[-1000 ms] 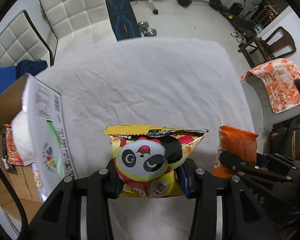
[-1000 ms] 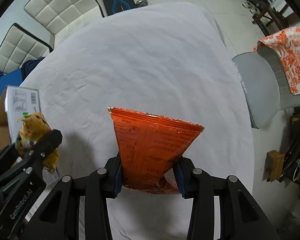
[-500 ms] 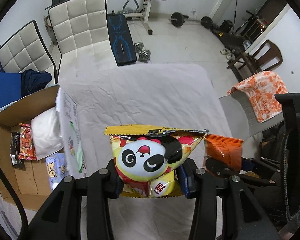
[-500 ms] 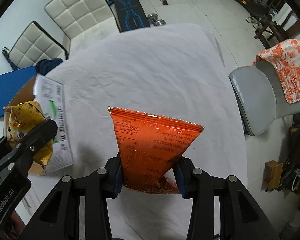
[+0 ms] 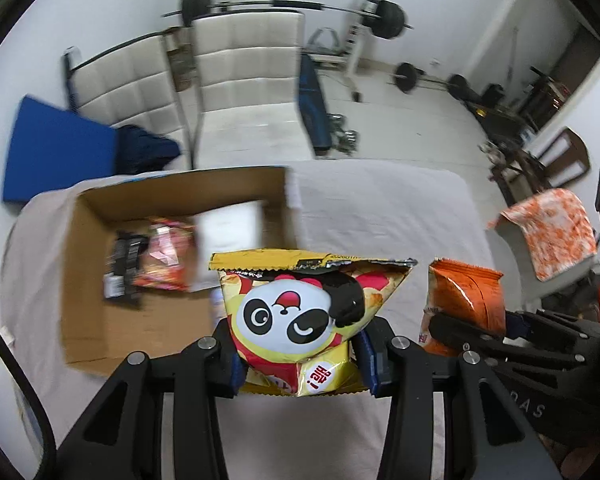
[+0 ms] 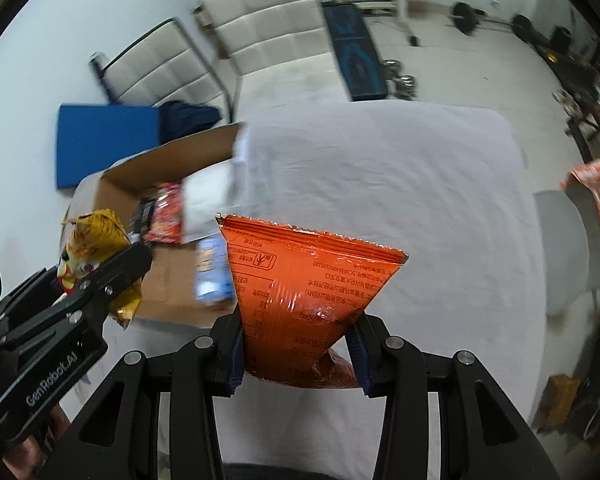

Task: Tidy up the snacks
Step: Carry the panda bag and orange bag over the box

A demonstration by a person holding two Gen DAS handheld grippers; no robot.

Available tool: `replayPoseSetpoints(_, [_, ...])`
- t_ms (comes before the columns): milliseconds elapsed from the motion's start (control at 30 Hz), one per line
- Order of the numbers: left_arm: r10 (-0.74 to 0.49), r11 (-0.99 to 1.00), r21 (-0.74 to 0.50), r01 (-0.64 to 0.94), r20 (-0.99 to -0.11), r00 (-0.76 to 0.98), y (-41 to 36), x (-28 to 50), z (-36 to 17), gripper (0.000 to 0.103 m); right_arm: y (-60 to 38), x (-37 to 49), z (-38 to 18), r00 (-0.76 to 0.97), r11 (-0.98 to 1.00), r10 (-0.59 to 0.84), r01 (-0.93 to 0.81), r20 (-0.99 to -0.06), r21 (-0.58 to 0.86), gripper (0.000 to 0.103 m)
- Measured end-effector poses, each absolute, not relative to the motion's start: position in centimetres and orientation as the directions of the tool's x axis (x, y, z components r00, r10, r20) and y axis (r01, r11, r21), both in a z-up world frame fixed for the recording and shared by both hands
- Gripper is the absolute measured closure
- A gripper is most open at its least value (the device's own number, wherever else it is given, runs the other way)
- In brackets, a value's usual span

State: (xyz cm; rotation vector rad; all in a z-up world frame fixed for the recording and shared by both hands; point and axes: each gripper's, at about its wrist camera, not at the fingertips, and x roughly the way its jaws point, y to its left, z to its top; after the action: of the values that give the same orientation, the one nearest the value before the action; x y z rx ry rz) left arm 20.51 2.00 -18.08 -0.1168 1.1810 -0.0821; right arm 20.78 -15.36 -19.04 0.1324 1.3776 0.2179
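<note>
My left gripper (image 5: pixel 300 354) is shut on a yellow panda snack bag (image 5: pixel 300 312), held up above the white table. My right gripper (image 6: pixel 298 356) is shut on an orange snack bag (image 6: pixel 304 296), also held in the air; that orange bag (image 5: pixel 466 300) shows to the right in the left wrist view. An open cardboard box (image 5: pixel 84 272) lies on the table's left side with a red packet (image 5: pixel 164 264) and a black one inside. In the right wrist view the box (image 6: pixel 164 280) sits left of the orange bag, behind the left gripper (image 6: pixel 100 280) and its panda bag (image 6: pixel 94 236).
The table (image 6: pixel 380 184) wears a white cloth. Two white padded chairs (image 5: pixel 236 76) stand behind it, beside a blue mat (image 5: pixel 56 156). A grey chair with an orange patterned cloth (image 5: pixel 552 232) is on the right. Gym weights and a bench fill the far floor.
Both grippers have risen and tilted up with their bags. The box has swung from the left edge toward the middle of both views, and more of the room shows.
</note>
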Motion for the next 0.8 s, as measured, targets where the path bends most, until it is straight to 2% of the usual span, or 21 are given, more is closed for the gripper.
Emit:
replayPoseSetpoints(267, [-0.053,0.988,-0.105,-0.109,-0.916,0.398,10.0,18.3,-18.1,0.063,-5.9,20.1,-19.7,0.135,0.953,0.266,-0.188,-0.955,0.239,0.058])
replayPoseSetpoints(533, [-0.033,0.986,-0.097,-0.139,-0.913,0.406,14.5,17.4,-18.4,0.063,0.2,19.8,-19.8,0.128,0.943,0.261,-0.248,-0.957,0.224,0.058])
replayPoseSetpoints(800, [-0.030,0.983,-0.091,-0.161,-0.939,0.343,18.3,19.3,-22.1,0.063,3.9,20.7,-23.4,0.088,0.937,0.256,-0.267,-0.963,0.225,0.058])
